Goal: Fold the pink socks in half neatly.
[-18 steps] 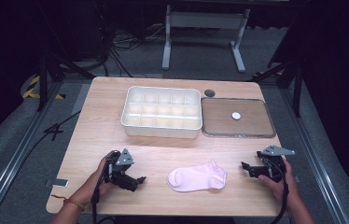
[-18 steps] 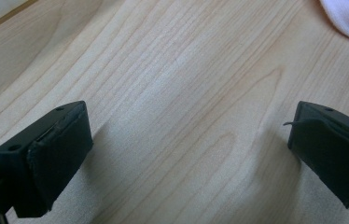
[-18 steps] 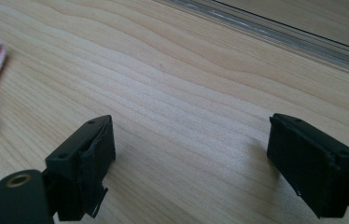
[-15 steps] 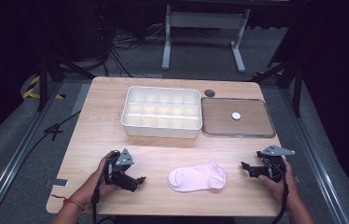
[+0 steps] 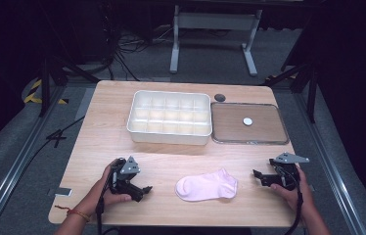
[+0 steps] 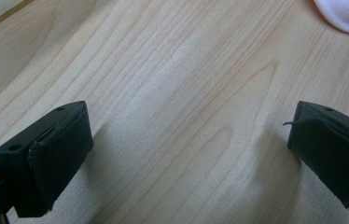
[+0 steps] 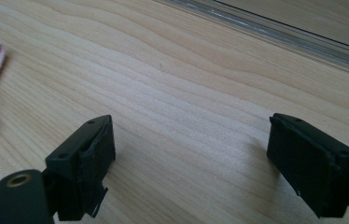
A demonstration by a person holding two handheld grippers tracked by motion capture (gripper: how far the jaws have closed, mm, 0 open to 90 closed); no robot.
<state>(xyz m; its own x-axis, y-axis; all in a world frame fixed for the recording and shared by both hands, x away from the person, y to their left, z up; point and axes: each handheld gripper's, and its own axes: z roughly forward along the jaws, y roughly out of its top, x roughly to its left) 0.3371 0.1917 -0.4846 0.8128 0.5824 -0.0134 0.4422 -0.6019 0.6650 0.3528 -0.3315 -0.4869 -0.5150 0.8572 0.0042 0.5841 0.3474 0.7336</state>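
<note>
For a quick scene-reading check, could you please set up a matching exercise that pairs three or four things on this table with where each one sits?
Things:
1. pale pink ankle sock
2. white plastic divided box
3. shallow clear-rimmed tray with a brown floor
4. small white round disc

Places:
A. far side of the wooden table, left of the tray
B. inside the tray
C. near edge, between the left gripper and the right gripper
D. far right, beside the box

Pairs: 1-C, 2-A, 3-D, 4-B

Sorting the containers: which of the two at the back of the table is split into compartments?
The white bin, left of the two, has a grid of cells; the flat clear tray beside it is undivided.
</note>
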